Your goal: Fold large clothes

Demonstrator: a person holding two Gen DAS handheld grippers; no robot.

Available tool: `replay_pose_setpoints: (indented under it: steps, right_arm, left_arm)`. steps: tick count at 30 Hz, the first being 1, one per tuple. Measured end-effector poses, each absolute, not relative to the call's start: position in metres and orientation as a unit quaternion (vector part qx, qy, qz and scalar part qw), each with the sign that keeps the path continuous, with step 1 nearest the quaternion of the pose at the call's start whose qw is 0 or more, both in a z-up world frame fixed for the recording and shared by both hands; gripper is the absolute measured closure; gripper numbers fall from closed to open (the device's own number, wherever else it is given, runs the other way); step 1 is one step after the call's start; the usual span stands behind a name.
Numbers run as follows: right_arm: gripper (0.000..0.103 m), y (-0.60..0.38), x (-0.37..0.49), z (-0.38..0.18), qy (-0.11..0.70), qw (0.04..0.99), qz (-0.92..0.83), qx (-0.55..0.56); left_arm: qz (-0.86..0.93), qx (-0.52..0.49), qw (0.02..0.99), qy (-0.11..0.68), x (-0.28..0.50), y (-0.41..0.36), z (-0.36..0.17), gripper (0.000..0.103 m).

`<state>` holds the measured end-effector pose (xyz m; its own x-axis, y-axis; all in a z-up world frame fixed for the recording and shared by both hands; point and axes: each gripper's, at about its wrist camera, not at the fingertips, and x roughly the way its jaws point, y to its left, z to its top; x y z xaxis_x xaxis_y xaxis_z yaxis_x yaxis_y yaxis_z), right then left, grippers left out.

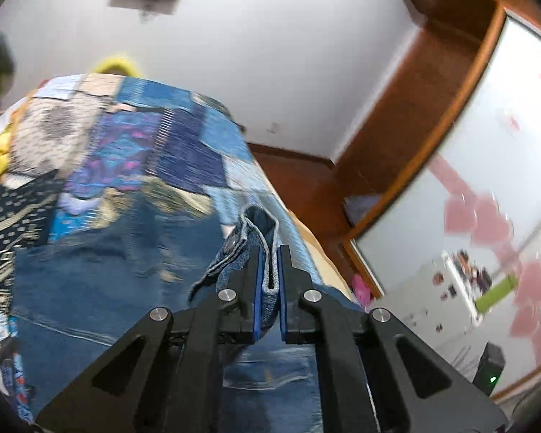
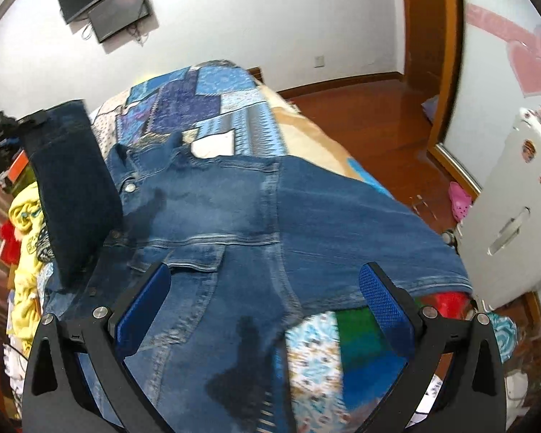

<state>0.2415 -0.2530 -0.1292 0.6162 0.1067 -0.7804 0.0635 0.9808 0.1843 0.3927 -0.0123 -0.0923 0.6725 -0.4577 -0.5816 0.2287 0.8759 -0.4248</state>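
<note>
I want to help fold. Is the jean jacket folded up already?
Not yet. The jean jacket lies mostly spread; the left tongs lift one edge.

I can read no text, label, brand or number in either of my views. The white fridge (image 2: 515,213) at the right edge of my right view carries stickers, as it does at lower right in my left view, but they are too small and blurred to make out. The yellow clothes (image 2: 27,252) at the left edge of my right view show a dark print that I cannot read. The dark screen (image 2: 121,12) at upper left shows nothing legible.
</note>
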Motion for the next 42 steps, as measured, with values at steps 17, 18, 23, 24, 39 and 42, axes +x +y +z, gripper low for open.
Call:
replay_pose_setpoints:
  steps: [17, 18, 23, 24, 39, 42]
  right_arm:
    - [0.0, -0.326, 0.214, -0.159, 0.47, 0.868, -0.055, 0.15]
    - [0.0, -0.33, 0.213, -0.162, 0.473, 0.865, -0.054, 0.16]
    - [0.0, -0.341, 0.211, -0.167, 0.479, 0.855, -0.044, 0.194]
    - [0.0, -0.345, 0.212, -0.168, 0.478, 0.853, -0.039, 0.203]
    - [0.0, -0.395, 0.246, -0.223, 0.497, 0.799, -0.009, 0.337]
    - [0.001, -0.402, 0.252, -0.23, 0.489, 0.798, -0.012, 0.353]
  left_arm:
    - [-0.273, -0.068, 0.794, 0.539, 0.358, -0.151, -0.22, 0.096]
    - [-0.278, -0.066, 0.789, 0.544, 0.356, -0.154, -0.221, 0.095]
    - [-0.28, -0.052, 0.79, 0.543, 0.345, -0.152, -0.211, 0.071]
    - [-0.276, -0.048, 0.798, 0.534, 0.344, -0.147, -0.205, 0.068]
    - [-0.069, -0.015, 0.891, 0.449, 0.329, 0.008, -0.164, 0.019]
    - [-0.046, -0.032, 0.886, 0.46, 0.32, 0.035, -0.175, 0.019]
